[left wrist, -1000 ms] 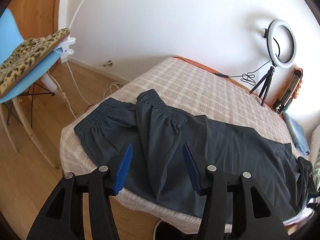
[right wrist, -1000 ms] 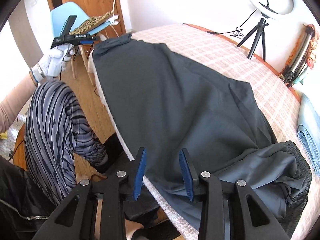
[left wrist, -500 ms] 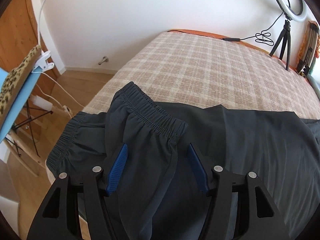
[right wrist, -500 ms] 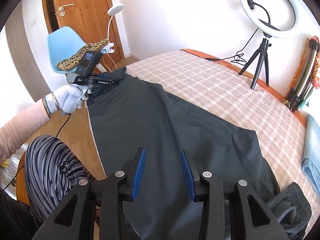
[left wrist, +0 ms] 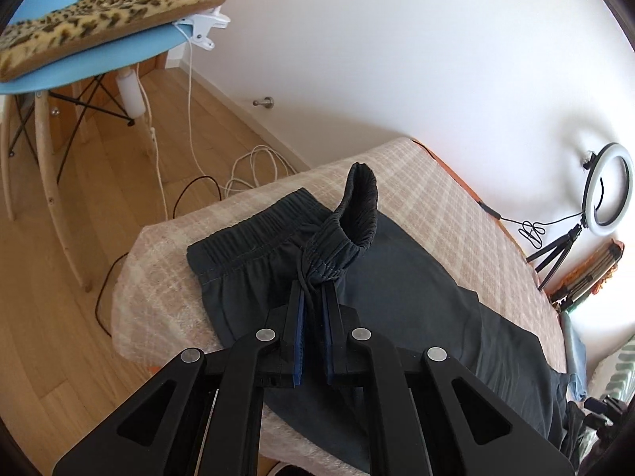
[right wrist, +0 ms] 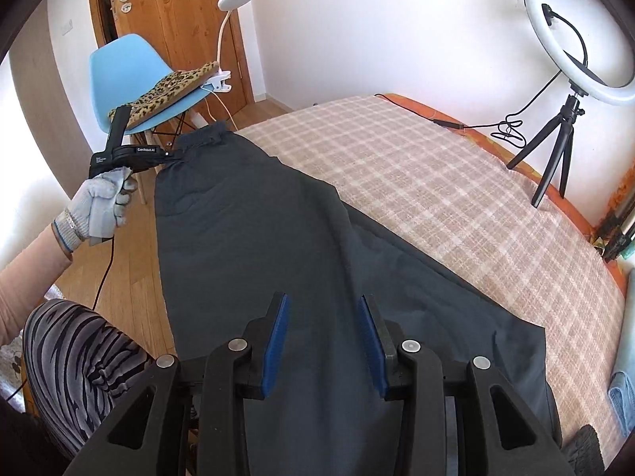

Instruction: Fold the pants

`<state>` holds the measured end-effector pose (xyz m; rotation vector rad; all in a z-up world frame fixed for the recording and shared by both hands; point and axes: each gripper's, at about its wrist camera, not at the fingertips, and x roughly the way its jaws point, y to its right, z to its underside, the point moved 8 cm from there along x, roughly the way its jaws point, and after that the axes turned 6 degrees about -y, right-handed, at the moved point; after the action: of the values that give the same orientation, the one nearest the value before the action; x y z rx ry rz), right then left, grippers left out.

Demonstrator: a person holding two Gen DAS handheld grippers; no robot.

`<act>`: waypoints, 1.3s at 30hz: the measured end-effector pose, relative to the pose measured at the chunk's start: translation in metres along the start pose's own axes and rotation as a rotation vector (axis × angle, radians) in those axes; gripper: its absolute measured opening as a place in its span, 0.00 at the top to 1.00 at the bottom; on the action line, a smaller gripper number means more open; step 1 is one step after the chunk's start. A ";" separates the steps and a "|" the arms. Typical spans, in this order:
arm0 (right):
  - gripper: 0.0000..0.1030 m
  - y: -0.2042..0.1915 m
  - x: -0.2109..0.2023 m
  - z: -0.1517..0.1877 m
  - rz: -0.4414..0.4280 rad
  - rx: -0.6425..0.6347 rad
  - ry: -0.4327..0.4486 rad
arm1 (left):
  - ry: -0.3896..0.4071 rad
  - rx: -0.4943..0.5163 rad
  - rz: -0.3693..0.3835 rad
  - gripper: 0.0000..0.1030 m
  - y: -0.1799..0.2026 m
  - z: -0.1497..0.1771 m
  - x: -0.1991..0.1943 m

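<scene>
Dark grey pants [left wrist: 416, 297] lie lengthwise along the near side of a bed with a checked cover [left wrist: 436, 198]. My left gripper [left wrist: 313, 289] is shut on the elastic waistband [left wrist: 357, 206] and its drawstring. The pinched part of the band curls up above the flat cloth. In the right wrist view the same gripper [right wrist: 170, 154] grips the waist end at the far left, held by a gloved hand [right wrist: 99, 206]. My right gripper [right wrist: 321, 301] hovers open over the middle of the pants [right wrist: 258, 238], with nothing between its pads.
A blue chair [left wrist: 99, 55] with a leopard cushion stands left of the bed, with cables [left wrist: 246, 166] on the wooden floor. A ring light on a tripod [right wrist: 571, 31] stands at the bed's far side. The person's striped leg [right wrist: 71, 357] is at the near edge, and folded blue cloth [right wrist: 623, 396] lies at right.
My left gripper came down to the waist end and shut on the waistband, which now stands up. My right gripper slid along the pants towards the waist and stayed open.
</scene>
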<state>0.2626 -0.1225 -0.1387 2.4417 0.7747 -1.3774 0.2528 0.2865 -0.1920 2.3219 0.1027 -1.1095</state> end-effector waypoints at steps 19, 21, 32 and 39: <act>0.58 -0.066 0.004 0.081 -0.095 -0.157 -0.136 | 0.009 -0.075 -0.035 0.93 -0.008 -0.014 0.008; 0.55 -0.070 0.007 0.096 -0.082 -0.185 -0.166 | 0.023 -0.063 -0.038 0.94 -0.006 -0.013 0.001; 0.55 -0.034 -0.005 0.112 -0.058 -0.037 -0.136 | -0.012 -0.049 -0.166 0.65 -0.032 -0.006 -0.016; 0.49 0.012 -0.050 0.127 0.001 0.187 0.006 | 0.025 0.109 -0.162 0.64 0.010 -0.014 -0.047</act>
<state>0.1568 -0.2057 -0.1641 2.5862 0.6727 -1.5049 0.2342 0.2932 -0.1456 2.4608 0.2494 -1.1919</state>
